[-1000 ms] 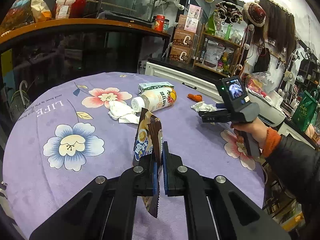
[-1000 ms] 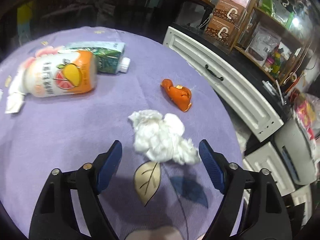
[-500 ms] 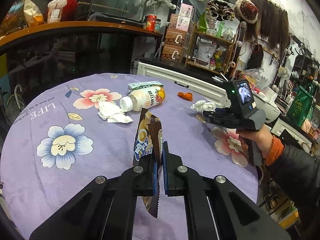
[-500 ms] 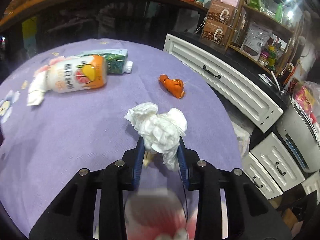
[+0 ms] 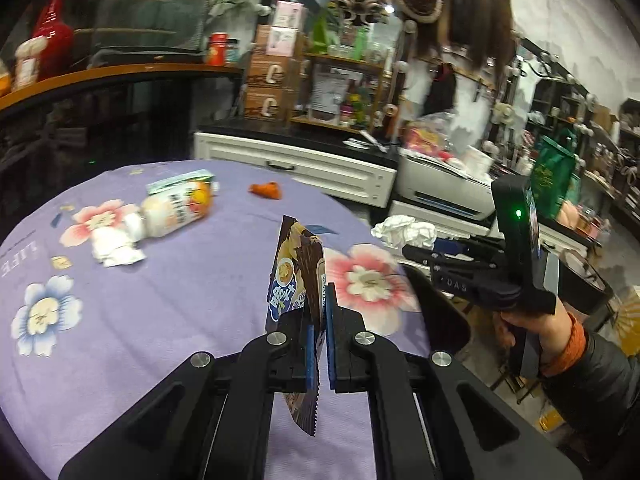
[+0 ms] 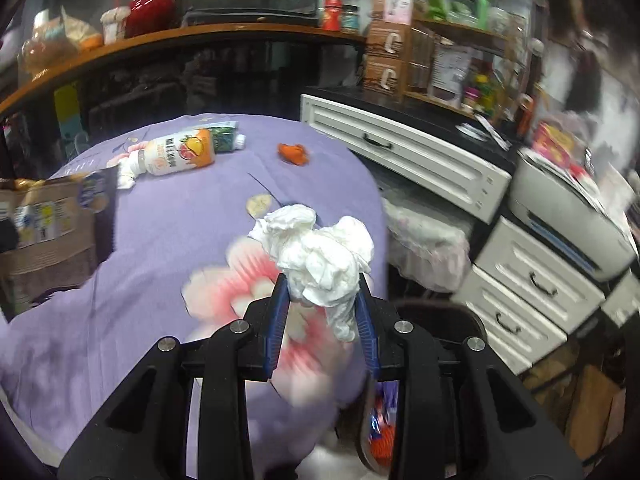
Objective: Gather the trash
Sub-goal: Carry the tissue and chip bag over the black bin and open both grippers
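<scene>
The left gripper (image 5: 318, 340) is pressed together on a brown snack wrapper (image 5: 298, 276), which stands upright between the blue pads (image 5: 308, 354) with its serrated lower edge hanging below them, above the purple floral tablecloth (image 5: 180, 280). The right gripper (image 6: 322, 312) pinches a crumpled white tissue (image 6: 320, 252); the wad bulges above and between the pads, lifted off the cloth near the table's right edge. In the left wrist view the same tissue (image 5: 404, 230) sits at the tip of the right gripper (image 5: 416, 246), held by a hand (image 5: 532, 328) in an orange cuff and dark sleeve.

Trash left on the table lies at the far side: a drink bottle (image 6: 176, 154) on its side with an orange fruit label, a green carton (image 6: 224, 136) touching it behind, a second crumpled tissue (image 5: 114, 246) just beside the bottle's cap end, and a piece of orange peel (image 6: 294, 153) apart to the right.

Below the right gripper, off the table's edge, a dark bin (image 6: 444, 312) shows, its rim partly hidden by the gripper body, with something red and blue inside. White drawer cabinets (image 6: 404, 156) and a printer (image 6: 568, 220) stand beyond the table. A wooden shelf (image 6: 160, 40) with a red vase (image 6: 150, 6) runs behind.
</scene>
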### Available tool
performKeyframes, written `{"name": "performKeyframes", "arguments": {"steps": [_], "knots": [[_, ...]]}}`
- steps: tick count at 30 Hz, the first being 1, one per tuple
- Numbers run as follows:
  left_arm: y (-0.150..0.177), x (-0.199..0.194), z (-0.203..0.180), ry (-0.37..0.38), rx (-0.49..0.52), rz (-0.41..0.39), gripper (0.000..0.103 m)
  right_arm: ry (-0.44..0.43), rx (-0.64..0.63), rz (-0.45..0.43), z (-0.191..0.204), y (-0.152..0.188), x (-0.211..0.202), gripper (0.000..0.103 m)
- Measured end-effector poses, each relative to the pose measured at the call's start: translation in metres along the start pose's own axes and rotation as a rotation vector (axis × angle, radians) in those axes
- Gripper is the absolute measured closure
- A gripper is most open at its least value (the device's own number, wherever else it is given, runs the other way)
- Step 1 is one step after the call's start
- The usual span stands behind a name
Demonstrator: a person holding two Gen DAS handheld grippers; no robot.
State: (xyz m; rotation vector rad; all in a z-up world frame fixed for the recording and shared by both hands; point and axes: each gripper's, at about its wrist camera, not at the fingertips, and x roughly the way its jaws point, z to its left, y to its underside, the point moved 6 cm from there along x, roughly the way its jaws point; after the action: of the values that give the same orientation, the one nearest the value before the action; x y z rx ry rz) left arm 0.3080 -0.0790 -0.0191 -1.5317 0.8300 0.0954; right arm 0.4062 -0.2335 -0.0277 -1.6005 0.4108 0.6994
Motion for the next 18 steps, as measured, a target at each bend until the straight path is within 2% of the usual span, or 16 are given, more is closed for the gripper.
{"name": "performKeyframes", "arguments": {"steps": [10,18], "knots": [[0.0,0.056,-0.104,0.168,0.091,0.056,0.098,0.101,0.124,0.042,-0.079,0.08,-0.038,0.07],[0.013,0.1,-0.16,0.236,0.146,0.133,0.098,0.128,0.198,0.114,-0.12,0.122,-0.021,0.07]]}}
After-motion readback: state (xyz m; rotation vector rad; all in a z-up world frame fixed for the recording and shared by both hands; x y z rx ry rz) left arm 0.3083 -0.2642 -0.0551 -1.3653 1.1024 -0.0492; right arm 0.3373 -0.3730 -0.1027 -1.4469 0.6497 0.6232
